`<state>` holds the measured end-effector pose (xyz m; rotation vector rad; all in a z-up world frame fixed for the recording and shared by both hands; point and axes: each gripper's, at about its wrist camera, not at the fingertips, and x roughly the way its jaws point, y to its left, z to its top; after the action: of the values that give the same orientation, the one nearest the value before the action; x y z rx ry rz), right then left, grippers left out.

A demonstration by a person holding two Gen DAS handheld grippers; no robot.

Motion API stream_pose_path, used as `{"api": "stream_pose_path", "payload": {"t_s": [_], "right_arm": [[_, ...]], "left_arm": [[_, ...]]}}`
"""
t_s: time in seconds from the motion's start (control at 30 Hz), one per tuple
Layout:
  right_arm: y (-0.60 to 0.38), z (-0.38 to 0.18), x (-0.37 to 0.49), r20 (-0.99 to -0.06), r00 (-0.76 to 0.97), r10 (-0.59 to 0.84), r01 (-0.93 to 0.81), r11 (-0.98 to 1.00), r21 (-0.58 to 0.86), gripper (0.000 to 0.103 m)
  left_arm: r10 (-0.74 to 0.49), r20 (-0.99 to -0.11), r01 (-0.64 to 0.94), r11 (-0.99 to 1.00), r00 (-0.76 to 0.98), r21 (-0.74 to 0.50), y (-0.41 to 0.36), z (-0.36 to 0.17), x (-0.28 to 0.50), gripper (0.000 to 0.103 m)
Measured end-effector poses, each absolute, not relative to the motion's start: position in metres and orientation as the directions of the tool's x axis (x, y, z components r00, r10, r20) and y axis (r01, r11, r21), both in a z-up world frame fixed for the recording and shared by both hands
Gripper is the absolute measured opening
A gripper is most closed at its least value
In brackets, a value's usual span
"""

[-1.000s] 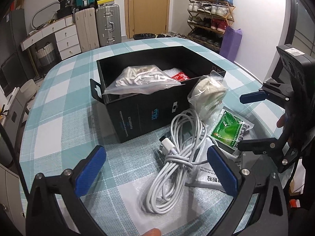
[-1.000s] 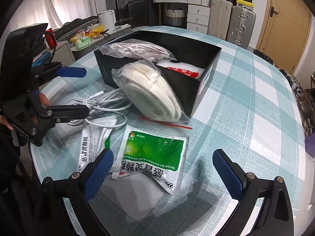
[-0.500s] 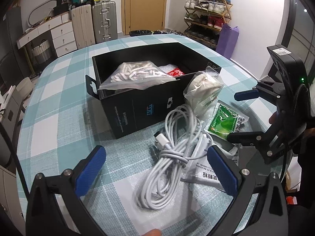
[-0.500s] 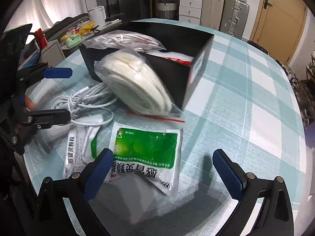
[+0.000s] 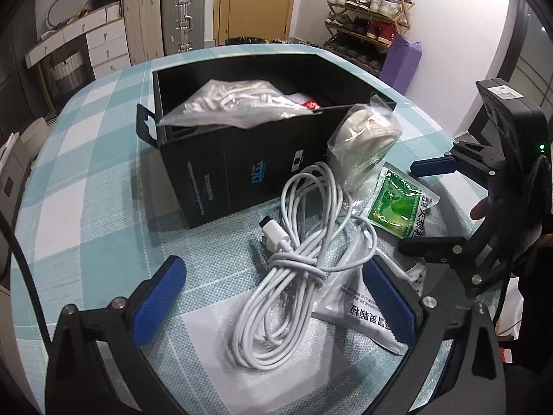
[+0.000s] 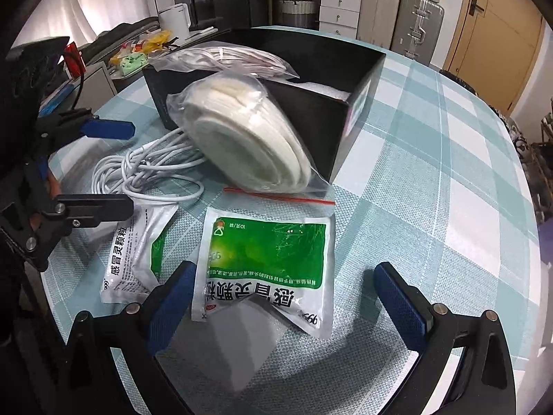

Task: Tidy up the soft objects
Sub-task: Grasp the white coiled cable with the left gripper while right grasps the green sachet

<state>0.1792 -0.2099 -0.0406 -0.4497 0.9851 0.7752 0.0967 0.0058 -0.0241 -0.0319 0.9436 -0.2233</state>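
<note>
A black box [image 5: 242, 173] [image 6: 331, 128] stands on the checked table and holds a clear bag of white items [image 5: 238, 103] [image 6: 235, 60]. A bag of round white pads [image 5: 363, 141] [image 6: 242, 145] leans against the box. A coiled white cable [image 5: 293, 263] [image 6: 148, 169] lies in front of it. A green sachet [image 5: 397, 207] [image 6: 269, 263] and a second sachet [image 5: 363, 314] [image 6: 138, 252] lie flat beside it. My left gripper [image 5: 276, 301] [image 6: 100, 166] is open over the cable. My right gripper [image 6: 283, 304] [image 5: 428, 204] is open over the green sachet.
The table [image 5: 86, 186] has a teal and white checked cloth. Suitcases [image 5: 179, 17] and white drawers [image 5: 103, 45] stand behind it, beside a door. A shoe rack [image 5: 366, 14] and a purple bag [image 5: 401, 62] stand at the right wall.
Both grippers have moved in lower and closer to the items on the table. The right gripper's fingers now straddle the green sachet. Both stay open.
</note>
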Motion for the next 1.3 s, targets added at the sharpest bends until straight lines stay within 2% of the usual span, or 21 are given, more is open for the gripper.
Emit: {"api": "stream_pose_path", "payload": {"t_s": [0.03,0.1,0.23,0.33,0.5,0.57,0.73,0.83,1.3], "right_arm": [[-0.210,-0.041,0.179,-0.868,0.323,0.376,-0.756,0.654,0.002,0.102],[-0.211,-0.041,0.180,-0.868,0.323,0.378,-0.757,0.653,0.002,0.102],[-0.211,-0.041,0.180,-0.864,0.323,0.387,-0.764,0.645,0.004,0.100],[-0.210,-0.038,0.174,-0.858,0.319,0.403,-0.781,0.625,0.003,0.089],[-0.208,-0.035,0.169,-0.850,0.313,0.422,-0.800,0.601,0.004,0.074],[-0.208,-0.034,0.167,-0.846,0.323,0.424,-0.802,0.598,-0.006,0.068],[-0.208,-0.033,0.167,-0.838,0.319,0.442,-0.818,0.575,-0.009,0.057],[-0.208,-0.032,0.165,-0.837,0.319,0.446,-0.823,0.567,-0.011,0.054],[-0.219,-0.009,0.160,-0.802,0.358,0.479,-0.823,0.567,-0.029,0.053]], "left_arm": [[-0.204,-0.799,0.174,0.977,0.565,-0.127,0.006,-0.025,0.097,0.100],[-0.218,-0.799,0.175,0.974,0.560,-0.144,0.007,-0.026,0.097,0.091],[-0.241,-0.789,0.188,0.969,0.565,-0.161,0.006,-0.026,0.095,0.085],[-0.255,-0.783,0.202,0.965,0.567,-0.168,0.005,-0.026,0.092,0.077],[-0.286,-0.775,0.229,0.956,0.563,-0.186,0.002,-0.023,0.088,0.047],[-0.292,-0.775,0.237,0.953,0.560,-0.188,0.000,-0.022,0.088,0.038],[-0.300,-0.771,0.264,0.948,0.561,-0.177,-0.004,-0.018,0.086,0.033],[-0.305,-0.767,0.269,0.946,0.564,-0.178,-0.004,-0.015,0.085,0.032],[-0.348,-0.735,0.301,0.932,0.582,-0.203,0.001,0.005,0.077,0.031]]}}
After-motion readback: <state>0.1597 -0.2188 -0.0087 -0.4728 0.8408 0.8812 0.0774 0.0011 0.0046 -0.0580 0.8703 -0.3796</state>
